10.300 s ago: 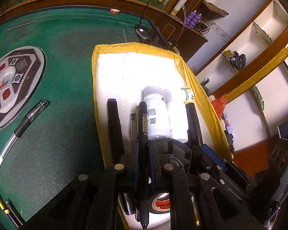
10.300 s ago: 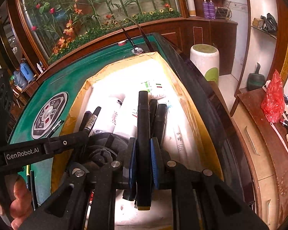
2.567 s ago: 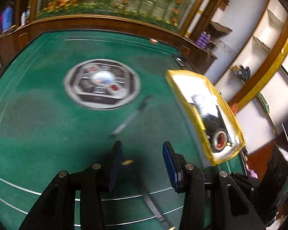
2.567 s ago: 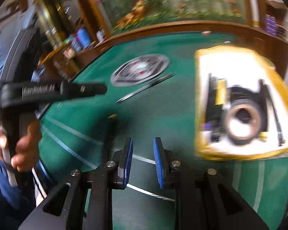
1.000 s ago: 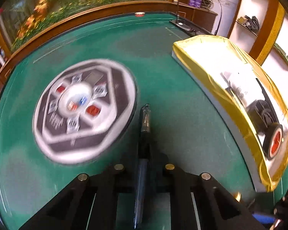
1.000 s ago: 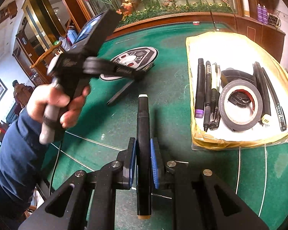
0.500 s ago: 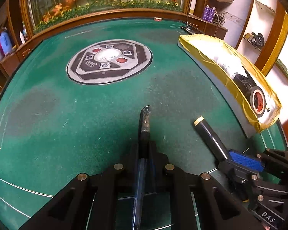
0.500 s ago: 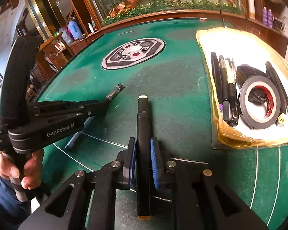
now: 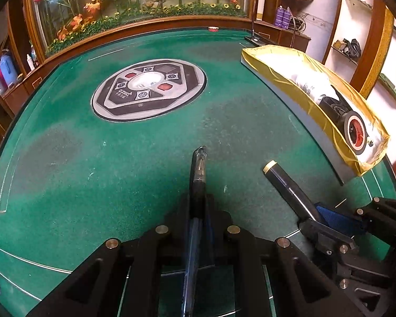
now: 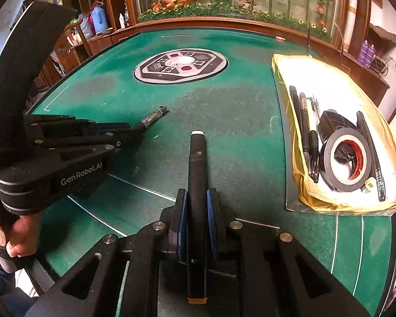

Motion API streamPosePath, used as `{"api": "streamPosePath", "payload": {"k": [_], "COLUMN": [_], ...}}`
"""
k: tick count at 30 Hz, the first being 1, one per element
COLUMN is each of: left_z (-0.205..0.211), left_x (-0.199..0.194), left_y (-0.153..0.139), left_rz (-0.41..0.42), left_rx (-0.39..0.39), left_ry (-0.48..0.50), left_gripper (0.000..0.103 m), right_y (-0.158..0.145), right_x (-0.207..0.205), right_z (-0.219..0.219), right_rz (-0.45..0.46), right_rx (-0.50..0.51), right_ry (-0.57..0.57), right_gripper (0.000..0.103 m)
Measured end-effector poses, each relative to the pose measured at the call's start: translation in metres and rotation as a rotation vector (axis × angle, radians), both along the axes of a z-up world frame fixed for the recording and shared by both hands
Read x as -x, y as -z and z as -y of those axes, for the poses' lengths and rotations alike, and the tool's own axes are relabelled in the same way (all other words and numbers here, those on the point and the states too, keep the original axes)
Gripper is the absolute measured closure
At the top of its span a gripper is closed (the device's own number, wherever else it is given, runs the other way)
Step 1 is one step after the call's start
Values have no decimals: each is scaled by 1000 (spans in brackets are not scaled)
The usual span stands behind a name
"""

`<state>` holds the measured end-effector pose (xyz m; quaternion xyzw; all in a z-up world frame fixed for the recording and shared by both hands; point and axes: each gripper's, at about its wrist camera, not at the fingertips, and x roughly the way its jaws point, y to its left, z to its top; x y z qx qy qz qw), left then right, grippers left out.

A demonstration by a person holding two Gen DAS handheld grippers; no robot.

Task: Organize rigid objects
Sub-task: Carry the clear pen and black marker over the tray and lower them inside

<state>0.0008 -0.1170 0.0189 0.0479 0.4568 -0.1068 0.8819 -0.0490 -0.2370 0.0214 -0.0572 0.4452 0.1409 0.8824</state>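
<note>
Near, the left gripper [image 9: 198, 211] pinches a slim, light, stiff pen [image 9: 197, 174] mid-barrel; the right gripper [image 10: 196, 211] clamps a thicker marker [image 10: 196, 174] likewise. Both look smooth, likely slippery. Farther right on the counter [image 10: 224, 105] sits the tray [image 10: 316, 200].

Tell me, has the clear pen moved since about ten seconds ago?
Yes. Then it lay on the felt beside the round panel; now the left gripper holds the pen above the felt.
</note>
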Motion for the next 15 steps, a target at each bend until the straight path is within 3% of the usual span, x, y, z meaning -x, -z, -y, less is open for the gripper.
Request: {"api": "streamPosePath", "payload": {"k": [12,15], "left_z": [6,6], "left_x": [5,5], "left_y": [1,0], "left_rz": [28,23], "left_rx": [-30,-7], "left_ry": [-22,-26], "left_gripper": [92,92], "right_y": [1,1], "right_x": [-1,-1], "right_z": [-3,-3], "right_rz": [6,8], "right_rx": [0,-1], "right_ry": [12,15], "right_gripper": [89,89]}}
